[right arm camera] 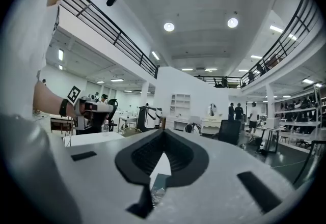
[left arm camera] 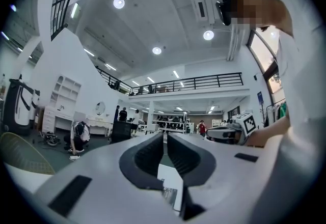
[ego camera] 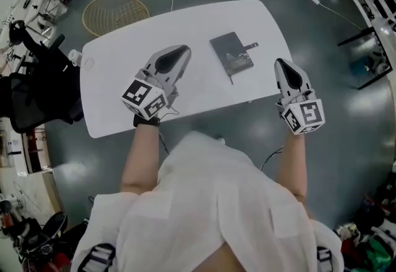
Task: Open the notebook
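A dark grey notebook (ego camera: 232, 53) lies closed on the white table (ego camera: 124, 54), right of centre. My left gripper (ego camera: 184, 50) hovers over the table just left of the notebook, pointing toward its near left corner, apart from it. Its jaws stand almost together with only a thin slit and nothing between them (left arm camera: 165, 136). My right gripper (ego camera: 281, 64) is at the table's right edge, right of the notebook and clear of it. It is shut and empty (right arm camera: 163, 134). A sliver of the notebook (left arm camera: 169, 195) shows below the left jaws.
A small dark tab (ego camera: 250, 46) sticks out from the notebook's far right side. On the floor are a round wire basket (ego camera: 116, 13) beyond the table's left end and a black chair (ego camera: 37, 88) to the left. People stand far off in the hall (right arm camera: 234, 111).
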`<state>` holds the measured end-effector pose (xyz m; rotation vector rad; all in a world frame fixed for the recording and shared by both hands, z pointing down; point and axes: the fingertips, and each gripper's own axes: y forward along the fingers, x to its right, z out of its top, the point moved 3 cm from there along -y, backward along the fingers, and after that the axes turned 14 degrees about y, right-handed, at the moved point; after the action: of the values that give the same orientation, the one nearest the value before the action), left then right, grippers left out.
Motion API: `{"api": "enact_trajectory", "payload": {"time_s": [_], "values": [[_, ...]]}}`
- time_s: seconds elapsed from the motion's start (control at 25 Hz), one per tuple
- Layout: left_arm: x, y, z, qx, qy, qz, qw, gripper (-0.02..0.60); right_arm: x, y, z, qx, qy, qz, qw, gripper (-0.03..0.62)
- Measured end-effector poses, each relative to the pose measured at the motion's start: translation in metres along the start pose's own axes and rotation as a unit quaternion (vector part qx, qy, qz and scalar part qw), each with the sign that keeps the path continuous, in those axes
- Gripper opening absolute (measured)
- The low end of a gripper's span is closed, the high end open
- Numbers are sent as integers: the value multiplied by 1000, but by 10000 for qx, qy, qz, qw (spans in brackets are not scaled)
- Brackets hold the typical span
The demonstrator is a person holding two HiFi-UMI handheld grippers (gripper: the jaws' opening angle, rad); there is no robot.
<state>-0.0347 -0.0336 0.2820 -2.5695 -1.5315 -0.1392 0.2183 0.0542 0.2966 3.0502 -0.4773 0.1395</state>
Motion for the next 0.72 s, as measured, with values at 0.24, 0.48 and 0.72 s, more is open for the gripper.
{"api": "enact_trajectory", "payload": {"time_s": [0.24,0.48,0.72], "values": [[-27,-17,-37,-81,-123,350,9993,21,-3,44,-34,-208,122,277,9993,44],[-62,3,-44,-170,-248,559,9980,21,21,77,-31,-314,287,299,9986,57],[-102,22,-56,-182,-140,582,9980,21,42,115,-38,-407,221,246,9986,72]]}}
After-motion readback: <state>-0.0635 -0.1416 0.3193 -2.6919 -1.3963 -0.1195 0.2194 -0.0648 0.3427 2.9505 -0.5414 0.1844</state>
